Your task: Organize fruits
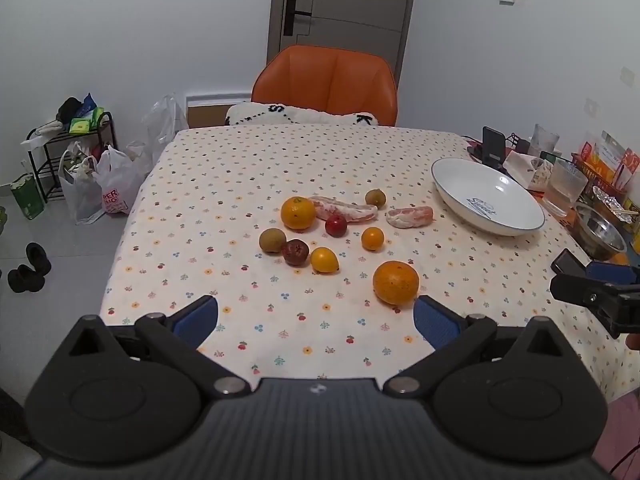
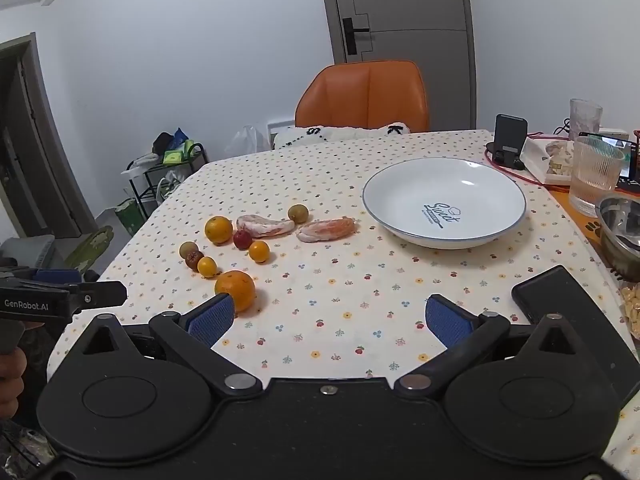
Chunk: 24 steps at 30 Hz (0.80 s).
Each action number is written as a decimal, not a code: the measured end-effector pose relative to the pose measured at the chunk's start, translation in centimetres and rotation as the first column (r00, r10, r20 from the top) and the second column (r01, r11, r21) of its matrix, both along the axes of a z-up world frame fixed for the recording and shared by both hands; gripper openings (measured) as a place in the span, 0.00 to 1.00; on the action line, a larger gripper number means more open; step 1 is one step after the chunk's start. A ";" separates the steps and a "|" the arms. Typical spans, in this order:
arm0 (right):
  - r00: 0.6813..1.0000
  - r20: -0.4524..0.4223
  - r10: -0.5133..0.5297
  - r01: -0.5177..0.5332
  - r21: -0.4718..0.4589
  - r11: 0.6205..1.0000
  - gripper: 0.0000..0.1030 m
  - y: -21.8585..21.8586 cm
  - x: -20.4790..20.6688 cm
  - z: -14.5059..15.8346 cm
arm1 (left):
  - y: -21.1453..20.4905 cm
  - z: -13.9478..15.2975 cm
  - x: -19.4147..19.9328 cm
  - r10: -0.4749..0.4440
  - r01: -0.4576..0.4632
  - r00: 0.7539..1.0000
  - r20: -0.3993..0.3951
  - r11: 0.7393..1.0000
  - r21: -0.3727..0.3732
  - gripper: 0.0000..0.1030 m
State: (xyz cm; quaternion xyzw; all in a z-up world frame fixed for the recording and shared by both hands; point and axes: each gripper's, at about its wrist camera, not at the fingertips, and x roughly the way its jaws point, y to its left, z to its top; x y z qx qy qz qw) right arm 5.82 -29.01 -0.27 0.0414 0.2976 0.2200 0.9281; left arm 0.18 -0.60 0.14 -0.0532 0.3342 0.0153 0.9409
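Note:
Several fruits lie loose on the flowered tablecloth: a large orange [image 1: 395, 282] [image 2: 236, 290] nearest me, another orange [image 1: 298, 212] [image 2: 218, 229], two small yellow citrus, two dark red fruits, two greenish-brown ones, and two peeled pomelo segments [image 1: 410, 217] [image 2: 327, 229]. An empty white plate [image 1: 489, 196] [image 2: 444, 202] marked "Sweet" sits to their right. My left gripper [image 1: 316, 322] is open, hovering short of the large orange. My right gripper [image 2: 329, 322] is open over bare cloth, its left finger next to that orange.
An orange chair [image 1: 326, 84] stands at the table's far side. Along the right edge are a phone stand [image 2: 509, 140], ribbed glasses [image 2: 594, 172], a steel bowl [image 2: 622, 232] and a black phone [image 2: 560, 300]. Bags and a rack [image 1: 80, 168] crowd the floor at left.

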 end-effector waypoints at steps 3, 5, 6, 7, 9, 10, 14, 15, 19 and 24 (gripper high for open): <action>1.000 -0.001 -0.003 0.003 0.002 1.000 1.00 -0.1 0.0 0.0 | -0.2 0.0 0.0 -0.008 0.008 1.000 0.002 1.000 0.001 1.00; 1.000 -0.002 -0.004 0.004 0.003 1.000 1.00 -0.2 0.0 0.1 | -0.3 0.1 -0.1 -0.010 0.010 1.000 0.003 1.000 0.005 1.00; 1.000 -0.002 -0.006 0.006 0.003 1.000 1.00 -0.2 0.0 0.1 | -0.3 0.1 -0.1 -0.010 0.010 1.000 0.003 1.000 0.005 1.00; 1.000 -0.001 -0.006 0.006 0.004 1.000 1.00 -0.2 0.0 0.1 | -0.4 0.1 -0.1 -0.009 0.009 1.000 0.004 1.000 0.004 1.00; 1.000 0.002 -0.005 0.005 0.006 1.000 1.00 -0.3 0.0 0.2 | -0.3 0.1 0.0 -0.006 0.006 1.000 0.005 1.000 0.002 1.00; 1.000 0.002 -0.005 0.004 0.006 1.000 1.00 -0.2 0.0 0.2 | -0.3 0.2 0.0 -0.005 0.005 1.000 0.005 1.000 0.002 1.00; 1.000 0.000 -0.005 0.005 0.005 1.000 1.00 -0.2 0.1 0.2 | -0.2 0.2 0.1 -0.006 0.006 1.000 0.004 1.000 0.001 1.00; 1.000 -0.001 -0.006 0.006 0.005 1.000 1.00 -0.2 0.1 0.2 | -0.2 0.2 0.1 -0.006 0.006 1.000 0.003 1.000 0.000 1.00; 1.000 -0.005 -0.009 0.009 0.004 1.000 1.00 -0.3 0.1 0.1 | -0.2 0.1 0.0 0.000 0.000 1.000 0.011 1.000 0.000 1.00; 1.000 -0.004 -0.009 0.009 0.001 1.000 1.00 -0.3 0.1 0.1 | 0.0 0.0 0.0 -0.002 0.002 1.000 0.001 1.000 -0.001 1.00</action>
